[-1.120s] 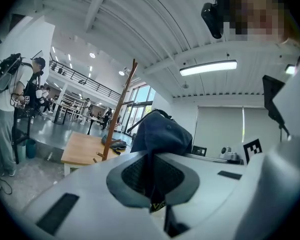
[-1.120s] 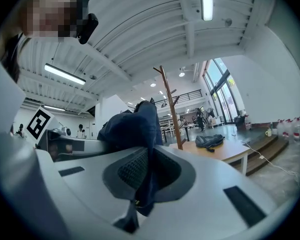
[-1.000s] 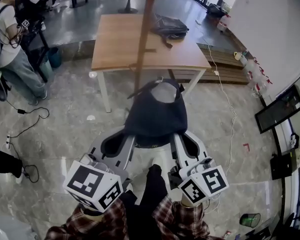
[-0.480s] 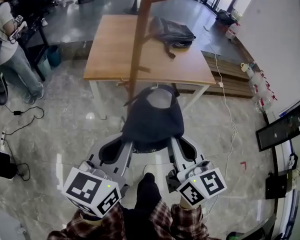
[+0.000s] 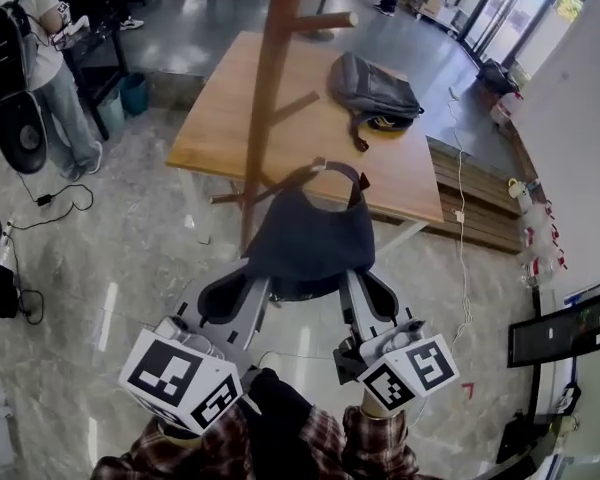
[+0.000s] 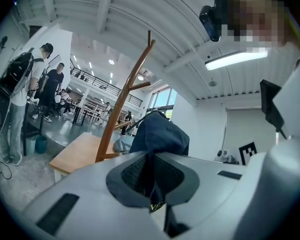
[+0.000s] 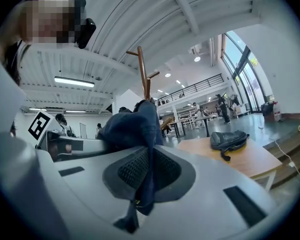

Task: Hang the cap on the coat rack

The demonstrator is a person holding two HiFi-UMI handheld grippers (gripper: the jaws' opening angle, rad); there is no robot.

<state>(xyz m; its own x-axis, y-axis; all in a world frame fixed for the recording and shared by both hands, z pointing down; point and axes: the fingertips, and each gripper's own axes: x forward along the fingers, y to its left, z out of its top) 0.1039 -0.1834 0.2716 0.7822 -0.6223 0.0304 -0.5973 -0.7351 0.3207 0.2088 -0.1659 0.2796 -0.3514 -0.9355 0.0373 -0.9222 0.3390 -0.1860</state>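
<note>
A dark navy cap hangs stretched between my two grippers in the head view, its crown toward me. Its back strap arches right beside a low peg of the wooden coat rack. My left gripper is shut on the cap's left brim edge, and my right gripper is shut on its right edge. In the left gripper view the cap rises out of the shut jaws, with the rack just left of it. The right gripper view shows cap cloth pinched and the rack behind it.
Behind the rack stands a wooden table with a grey backpack on it. A person with a backpack stands at far left, with cables on the floor nearby. A dark screen lies at the right by the wall.
Both grippers have carried the cap up and forward toward the rack. Its strap now sits at the low peg, and the upper pegs have come into view.
</note>
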